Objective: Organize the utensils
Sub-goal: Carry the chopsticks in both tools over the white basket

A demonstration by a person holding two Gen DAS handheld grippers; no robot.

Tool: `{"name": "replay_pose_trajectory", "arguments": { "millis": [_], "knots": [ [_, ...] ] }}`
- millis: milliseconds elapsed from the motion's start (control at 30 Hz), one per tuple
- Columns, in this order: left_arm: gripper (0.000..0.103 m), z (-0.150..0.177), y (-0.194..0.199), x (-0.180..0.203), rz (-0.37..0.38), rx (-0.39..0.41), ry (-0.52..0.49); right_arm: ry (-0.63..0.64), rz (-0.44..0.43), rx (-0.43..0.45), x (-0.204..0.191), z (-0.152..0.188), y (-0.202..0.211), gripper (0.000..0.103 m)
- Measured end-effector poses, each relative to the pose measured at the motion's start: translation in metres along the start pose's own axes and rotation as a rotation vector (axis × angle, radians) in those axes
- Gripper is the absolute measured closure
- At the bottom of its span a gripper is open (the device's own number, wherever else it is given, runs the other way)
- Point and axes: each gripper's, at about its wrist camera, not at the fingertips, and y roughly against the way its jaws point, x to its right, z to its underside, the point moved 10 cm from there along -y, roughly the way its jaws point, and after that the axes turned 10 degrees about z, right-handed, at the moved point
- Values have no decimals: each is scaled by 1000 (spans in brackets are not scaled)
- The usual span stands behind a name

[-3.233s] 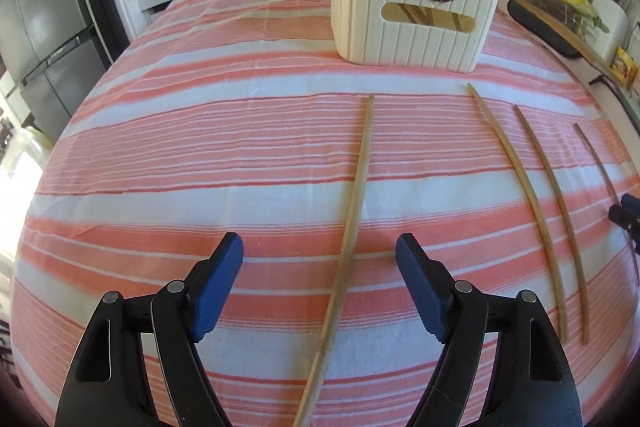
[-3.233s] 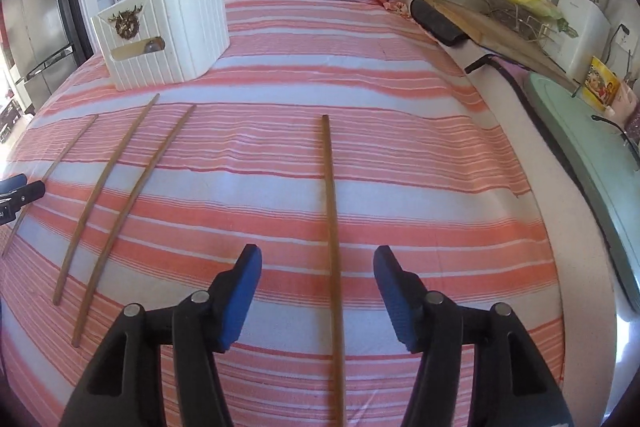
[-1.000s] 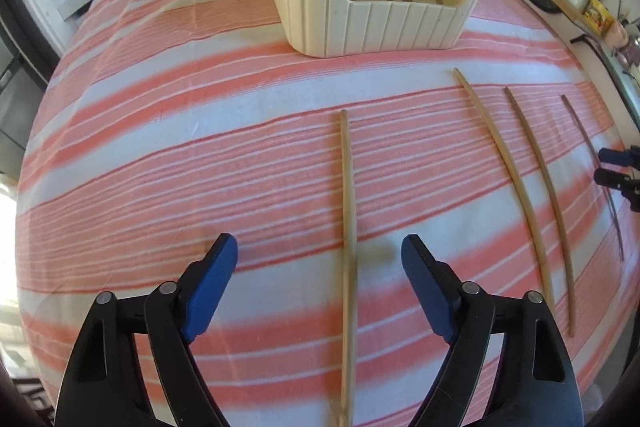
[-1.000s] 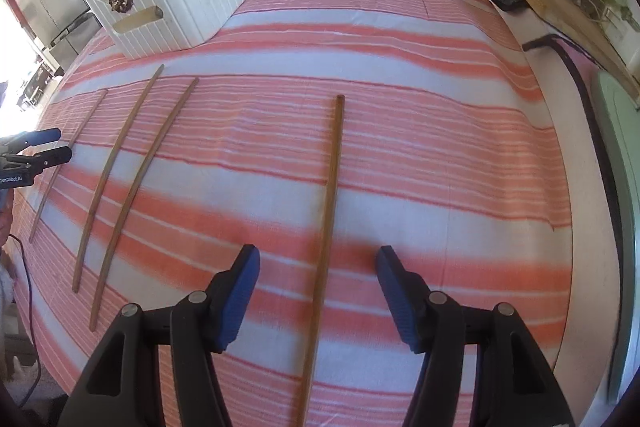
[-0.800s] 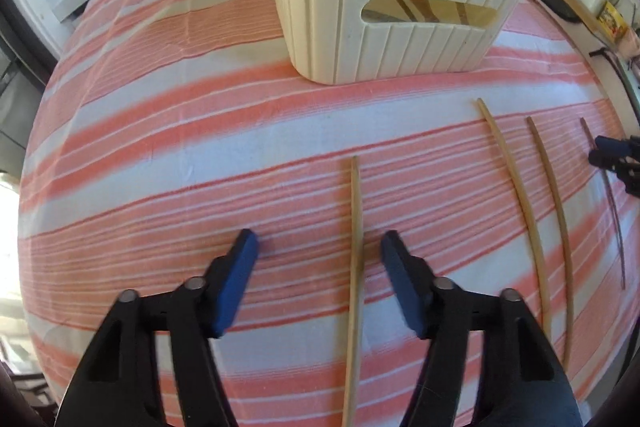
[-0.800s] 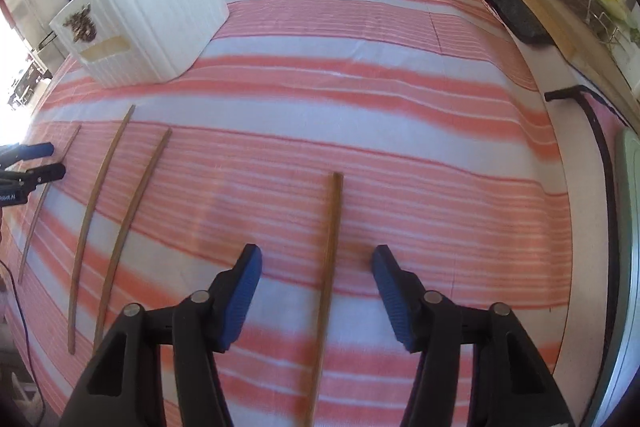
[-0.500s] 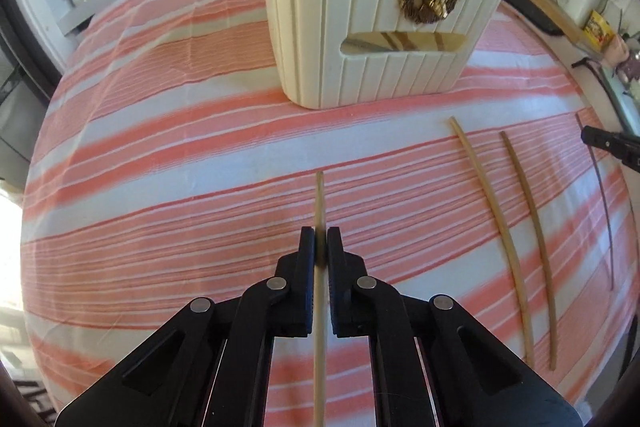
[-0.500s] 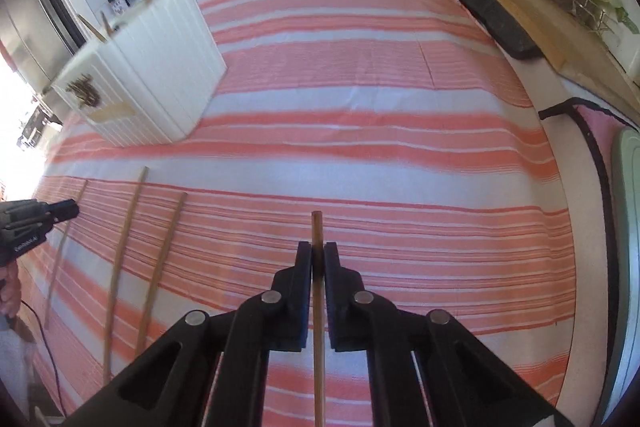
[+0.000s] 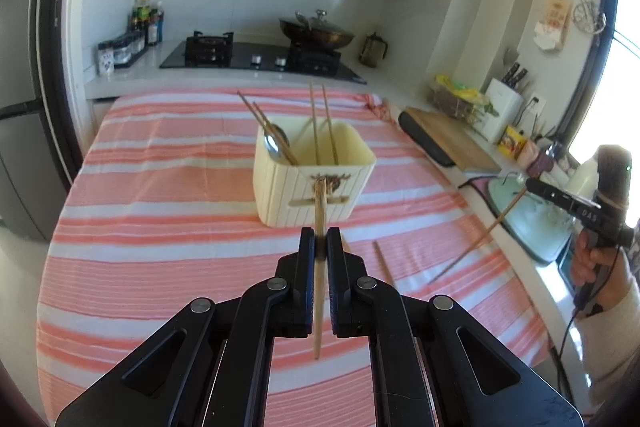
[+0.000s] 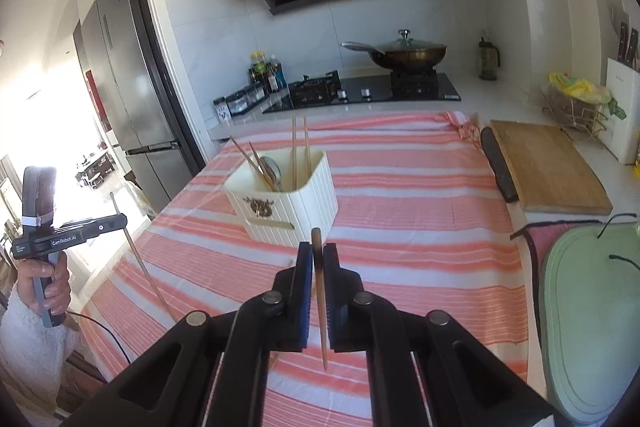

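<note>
A cream ribbed utensil holder [image 9: 316, 173] [image 10: 286, 201] stands on the striped cloth, with several chopsticks and a metal spoon [image 9: 276, 143] in it. My left gripper [image 9: 320, 247] is shut on a light wooden chopstick [image 9: 319, 267], lifted off the cloth in front of the holder. My right gripper [image 10: 317, 263] is shut on a darker chopstick [image 10: 320, 307], also lifted. In the left wrist view the right gripper [image 9: 532, 185] shows at the right with its chopstick hanging down. In the right wrist view the left gripper [image 10: 120, 221] shows at the left with its chopstick. One chopstick [image 9: 382, 261] lies on the cloth.
The table carries an orange and white striped cloth [image 9: 160, 227]. A wooden cutting board [image 10: 548, 167] and a green board [image 10: 592, 327] lie at the right. A stove with a wok [image 10: 404, 53] stands behind. A fridge [image 10: 128, 83] stands at the left.
Both grippers closed on their chopsticks half a second ago and have since lifted them off the cloth and tilted up toward the holder.
</note>
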Motion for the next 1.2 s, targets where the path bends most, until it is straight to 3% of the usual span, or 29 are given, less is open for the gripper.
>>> {"name": "replay_pose_trajectory", "arguments": {
  "millis": [267, 367, 467, 567, 600, 633, 667, 800, 867, 1100, 1133, 1167, 1200],
  "knots": [
    [99, -114, 25, 2, -20, 189, -31, 64, 60, 171, -19, -102, -3, 100],
    [99, -140, 18, 4, -37, 209, -40, 105, 85, 176, -27, -132, -13, 100],
    [99, -142, 15, 8, -17, 203, -48, 97, 22, 104, -30, -132, -21, 100],
    [99, -125, 12, 14, -1, 176, -75, 170, 24, 23, -30, -100, -27, 92],
    [99, -118, 11, 15, 8, 162, -76, 201, 16, -32, -31, -81, -34, 84],
    [99, -112, 10, 18, 15, 150, -73, 228, 15, -92, -28, -59, -43, 62],
    [99, -105, 9, 18, 25, 137, -67, 262, 20, -145, -26, -35, -55, 54],
    [99, -80, 1, 23, 50, 88, -47, 427, 26, -380, -25, 66, -112, 59],
    [99, -73, 0, 27, 49, 73, -49, 492, 36, -440, -28, 102, -139, 59],
    [99, -54, 13, 26, 21, 50, -55, 473, 14, -534, -37, 143, -203, 62],
    [99, -52, 14, 25, 15, 46, -52, 474, 12, -541, -38, 146, -206, 70],
    [99, -49, 15, 24, 13, 42, -51, 460, 4, -538, -39, 144, -204, 95],
    [99, -47, 15, 21, 10, 38, -49, 447, 16, -551, -38, 144, -203, 97]
  ]
}}
